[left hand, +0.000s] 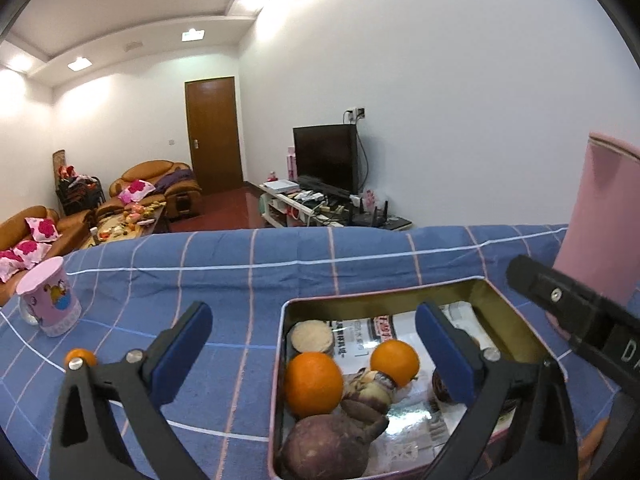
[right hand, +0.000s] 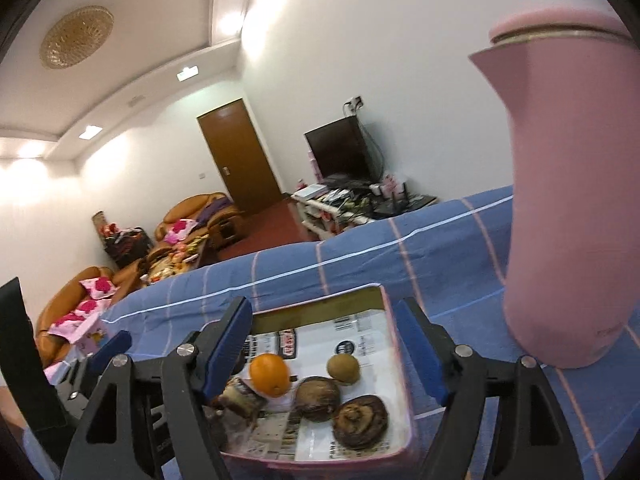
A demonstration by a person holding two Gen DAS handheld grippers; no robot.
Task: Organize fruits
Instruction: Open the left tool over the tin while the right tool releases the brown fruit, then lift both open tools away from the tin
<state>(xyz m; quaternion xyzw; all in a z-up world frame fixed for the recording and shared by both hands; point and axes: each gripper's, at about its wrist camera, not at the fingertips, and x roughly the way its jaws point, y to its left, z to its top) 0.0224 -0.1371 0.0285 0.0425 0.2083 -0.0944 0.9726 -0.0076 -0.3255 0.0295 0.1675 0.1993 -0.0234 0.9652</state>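
Far left first: pink cartoon cup (left hand: 50, 300) stands on the blue checked cloth (left hand: 224, 280) at your 10 o'clock, and a small orange fruit (left hand: 81, 357) sits loose on the cloth just behind the left finger's pivot, about 9 o'clock, well outside the tin. That's the one stray I can see.

Your left gripper (left hand: 314, 344) is spread wide, nothing between the pads. Its left pad hangs over bare cloth, its right pad over the tin's inside.

Moving right: the tin box (left hand: 282, 360), paper-lined, lies at 12 to 1 o'clock from the left tool. Inside, nearest you, a purple sweet potato (left hand: 324, 446), then a big orange (left hand: 314, 384), a pale round cake (left hand: 312, 336) behind it, a second orange (left hand: 395, 362), and some knobbly root betw. them; can't name it for sure, the fisheye smears it.

Right wrist view now: right gripper (right hand: 328, 348) also parted, empty, hovering over the tin w/ an orange (right hand: 270, 374), a greenish-brown fruit (right hand: 343, 368) and two dark round things (right hand: 318, 394) below it. Tall pink jug (right hand: 568, 200) stands at 2 o'clock, just beside the tin.

My read: the loose fruit is the next job. It's on your left side, so the left hand is nearer; swing to 9 o'clock. It's round, so no axis to line up.
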